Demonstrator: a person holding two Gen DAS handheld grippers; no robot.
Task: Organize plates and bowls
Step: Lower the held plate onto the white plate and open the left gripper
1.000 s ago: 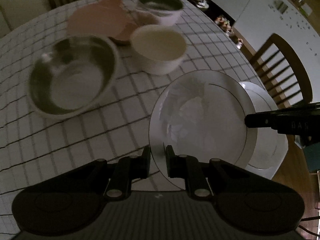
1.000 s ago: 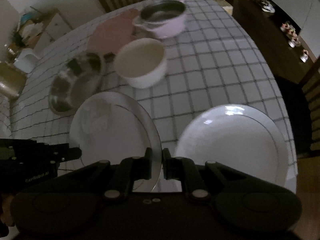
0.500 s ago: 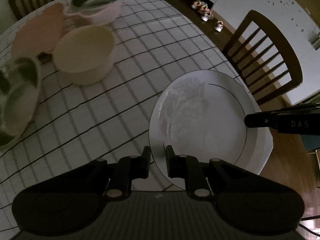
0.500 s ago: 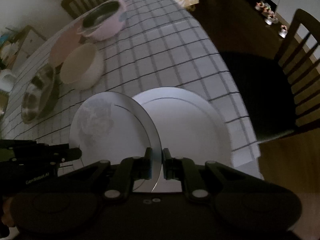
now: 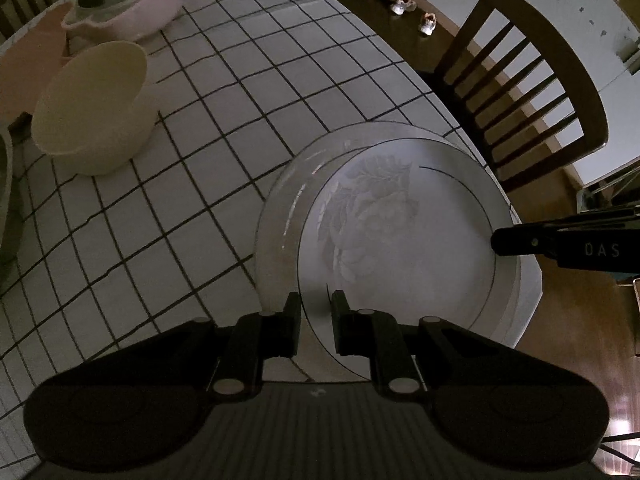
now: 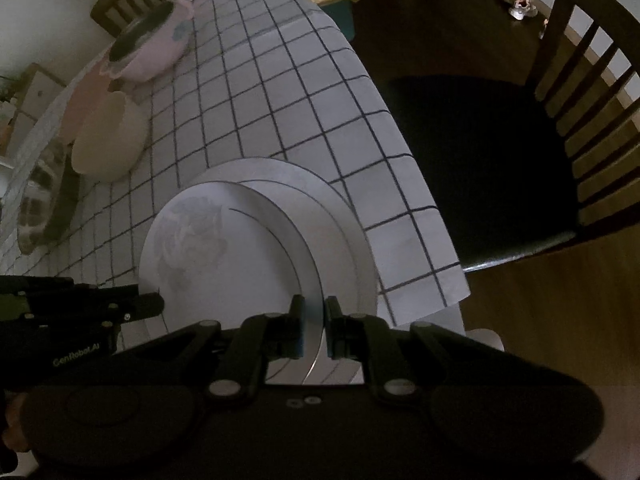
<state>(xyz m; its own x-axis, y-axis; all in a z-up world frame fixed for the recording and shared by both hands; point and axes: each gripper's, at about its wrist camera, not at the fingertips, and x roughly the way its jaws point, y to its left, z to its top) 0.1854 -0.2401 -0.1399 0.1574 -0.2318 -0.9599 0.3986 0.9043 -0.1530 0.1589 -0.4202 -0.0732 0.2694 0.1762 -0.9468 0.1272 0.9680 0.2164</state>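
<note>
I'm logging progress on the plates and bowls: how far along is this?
Nothing looks finished. In hand: both the left gripper and right gripper clamp the floral plate over the plain plate. Left: the cream bowl and pink pot stand unstacked.

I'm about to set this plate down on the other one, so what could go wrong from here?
The lower plate sits right at the table corner, so a hard landing could push the stack toward the edge. The flowered plate is pinched only at its rim by the left gripper and right gripper; letting go unevenly could tip it. It looks off centre over the lower plate, so it may slide.
</note>
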